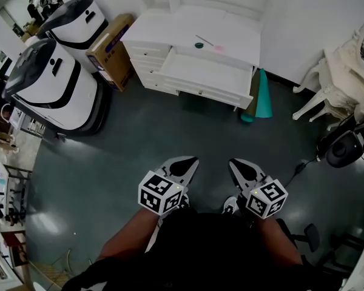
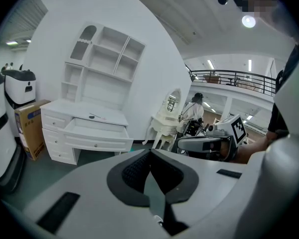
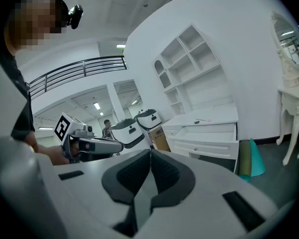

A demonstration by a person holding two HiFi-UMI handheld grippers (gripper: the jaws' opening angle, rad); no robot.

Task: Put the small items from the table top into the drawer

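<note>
A white desk stands far ahead against the wall, its wide drawer pulled open. On the desk top lie a small dark green round item, a thin stick and a pink item. Both grippers are held low, close to my body, well short of the desk. My left gripper is shut with nothing in it, and its jaws meet at the tips in the left gripper view. The right gripper is shut and empty too. The desk and open drawer show small in both gripper views.
Two large white and black machines and a cardboard box stand left of the desk. A teal cone leans at the desk's right end. White ornate chairs and a black device are at the right. Dark floor lies between.
</note>
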